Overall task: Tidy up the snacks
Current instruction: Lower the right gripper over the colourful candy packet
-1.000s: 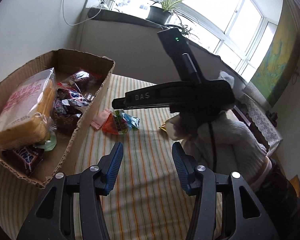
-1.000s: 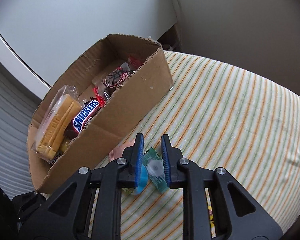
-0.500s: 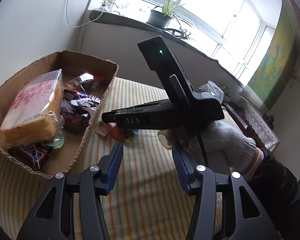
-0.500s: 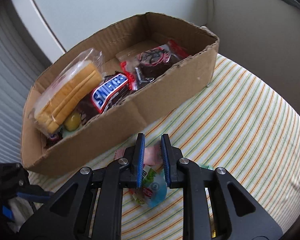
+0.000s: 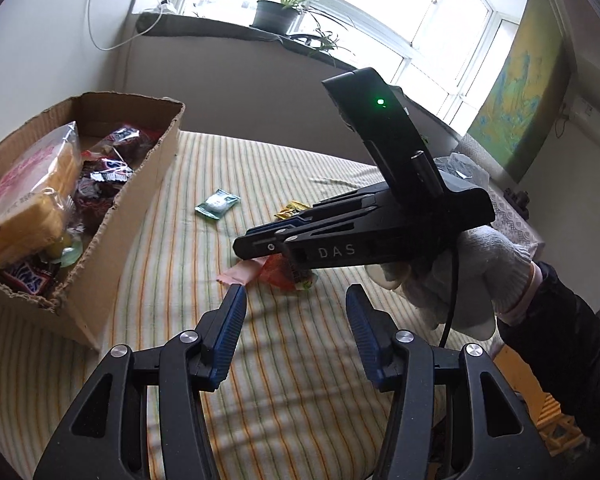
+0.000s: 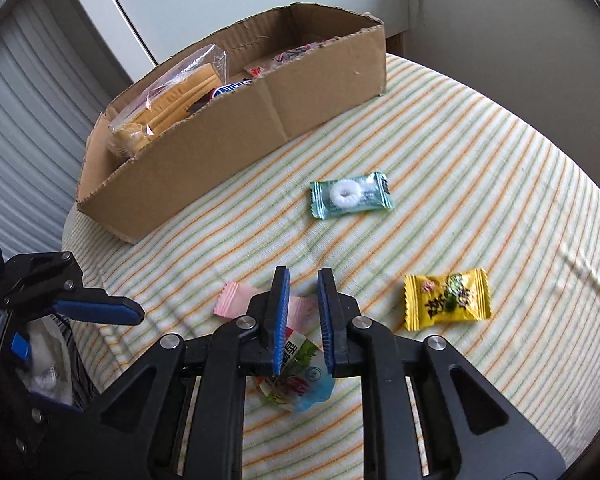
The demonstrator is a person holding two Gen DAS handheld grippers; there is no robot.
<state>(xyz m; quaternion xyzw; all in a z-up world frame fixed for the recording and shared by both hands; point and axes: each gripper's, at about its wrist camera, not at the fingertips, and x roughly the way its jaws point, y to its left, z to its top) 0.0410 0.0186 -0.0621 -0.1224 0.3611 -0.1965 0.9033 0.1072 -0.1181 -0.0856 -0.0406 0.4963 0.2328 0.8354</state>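
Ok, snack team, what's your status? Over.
Left gripper open, empty. Right gripper shut, over the colourful packet beside the pink wrapper. Mint and yellow candy loose on the cloth, outside the box. Nothing in the way.

Striped tablecloth (image 5: 300, 360), potted plant (image 5: 276, 10) on windowsill (image 5: 220, 28), yellow-green wall picture (image 5: 528, 92), white cable (image 5: 100, 20)
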